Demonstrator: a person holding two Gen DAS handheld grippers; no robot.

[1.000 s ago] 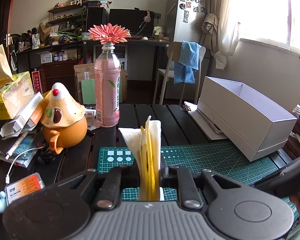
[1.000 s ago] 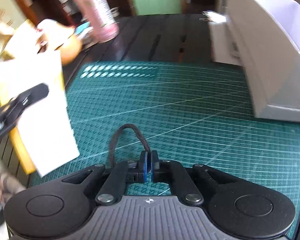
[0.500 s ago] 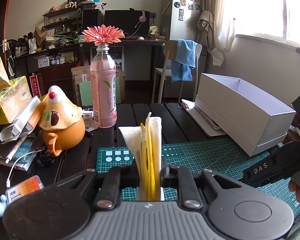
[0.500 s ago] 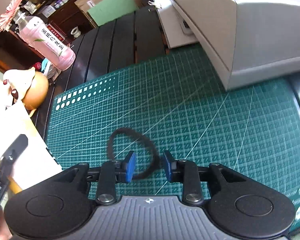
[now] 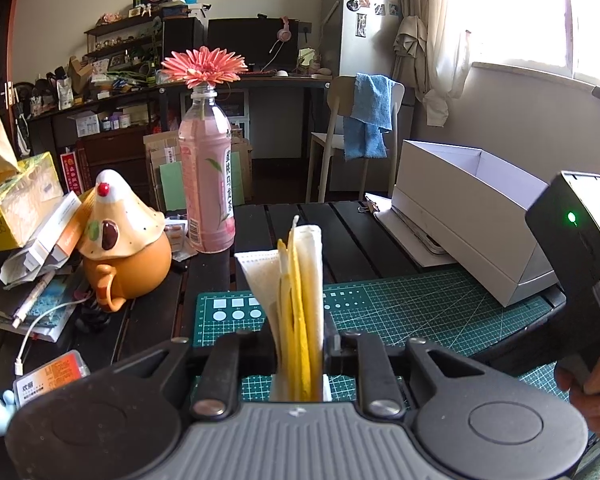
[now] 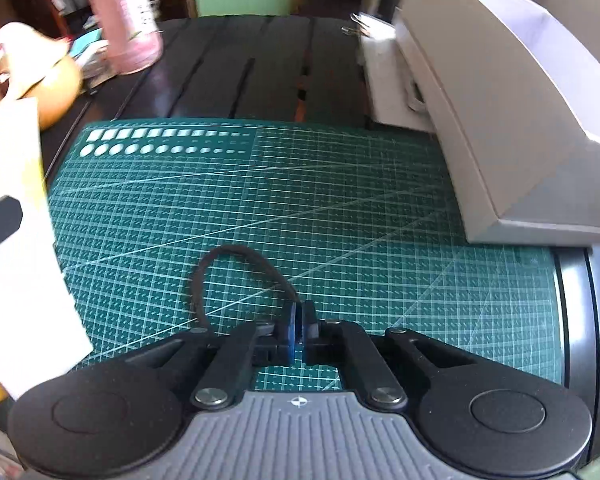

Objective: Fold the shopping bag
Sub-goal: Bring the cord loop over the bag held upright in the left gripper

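Low centre of the left view: left gripper [image 5: 300, 356] fingers pinching the folded shopping bag [image 5: 298, 292] upright above the green cutting mat [image 5: 420, 308]. Low centre of the right view: right gripper [image 6: 298, 330] fingers pressed together on a dark elastic loop [image 6: 236, 252]. Folding apparently done; binding next, calling for the loop stretched over the bundle. Farther back on the counter [image 6: 228, 68]: pink bottle [image 5: 206, 184] and white box [image 5: 472, 216], well clear.

Folded bag [image 5: 300, 308]: I lose its lower end behind the left gripper [image 5: 300, 364].
Bag, right wrist view: cut off by the left edge.
Hair tie [image 6: 236, 276]: I see only its loop; one end vanishes between the right gripper [image 6: 299, 332] pads, the other behind its linkage.
Pink bottle [image 6: 120, 16]: blurred, top cropped, label unreadable to me.
White box [image 6: 500, 100]: far end runs out of frame.
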